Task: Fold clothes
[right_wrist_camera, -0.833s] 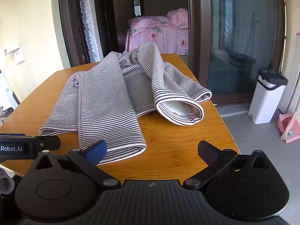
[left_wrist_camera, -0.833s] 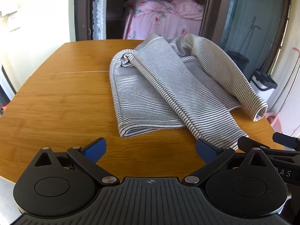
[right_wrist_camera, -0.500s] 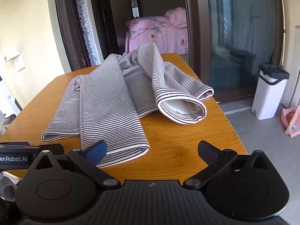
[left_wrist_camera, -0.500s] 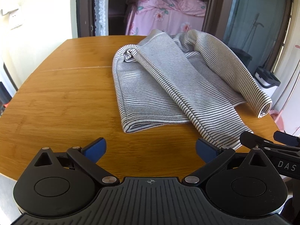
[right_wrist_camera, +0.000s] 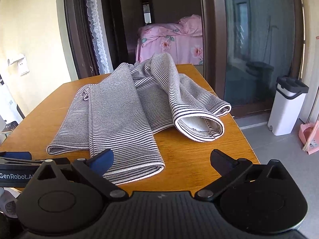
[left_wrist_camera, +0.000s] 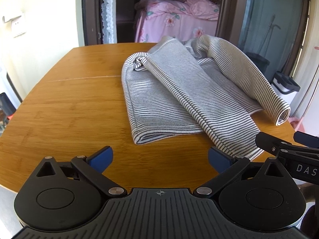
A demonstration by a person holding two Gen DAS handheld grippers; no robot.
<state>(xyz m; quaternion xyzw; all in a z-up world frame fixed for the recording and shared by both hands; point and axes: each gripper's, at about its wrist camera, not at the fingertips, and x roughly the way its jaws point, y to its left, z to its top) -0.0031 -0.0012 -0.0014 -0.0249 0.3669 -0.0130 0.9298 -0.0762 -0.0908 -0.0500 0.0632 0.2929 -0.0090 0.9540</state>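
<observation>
Lying on the wooden table [left_wrist_camera: 65, 107]: 1 striped knit garment [left_wrist_camera: 171, 99], thin dark stripes on pale grey-white, soft ribbed look, bunched toward the table's far-right part. 2 long sections run toward the near edge; 1 sleeve [right_wrist_camera: 199, 127] ends in a rolled open cuff showing a plain pale lining. Table is smooth honey-toned bamboo with 1 fine seam line. Left gripper [left_wrist_camera: 160, 157] and right gripper [right_wrist_camera: 162, 159] both spread wide, nothing between the fingers, both short of the cloth. Garment's collar end is crumpled, hard to read. Right gripper only partly visible in the left view.
</observation>
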